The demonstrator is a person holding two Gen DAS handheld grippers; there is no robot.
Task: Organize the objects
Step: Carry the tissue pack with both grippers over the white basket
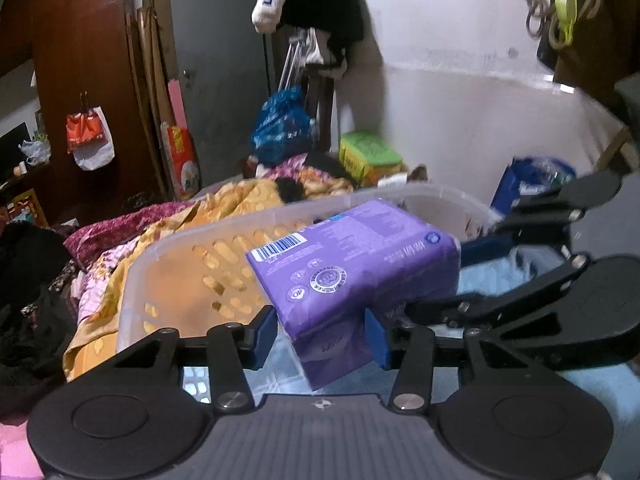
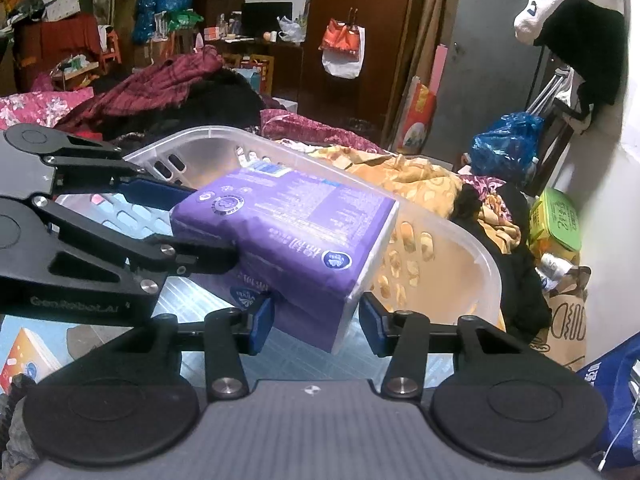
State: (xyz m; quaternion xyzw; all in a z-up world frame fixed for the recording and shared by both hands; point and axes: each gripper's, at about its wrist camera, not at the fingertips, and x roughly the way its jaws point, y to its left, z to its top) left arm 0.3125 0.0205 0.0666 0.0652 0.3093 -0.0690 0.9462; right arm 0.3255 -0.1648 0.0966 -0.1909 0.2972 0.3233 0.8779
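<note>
Grippers, left (image 1: 320,334) and right (image 2: 316,320), both clamp one purple pack (image 1: 356,264), holding it over your clear basket's (image 1: 168,248) near rim. Next, lower it inside, then release.

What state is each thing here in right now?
Purple plastic-wrapped pack: held tilted above the basket, not set down.
Clear plastic slotted basket: upright on the bed, looks empty.
Left gripper: shut on the pack.
Right gripper: shut on the pack.
</note>
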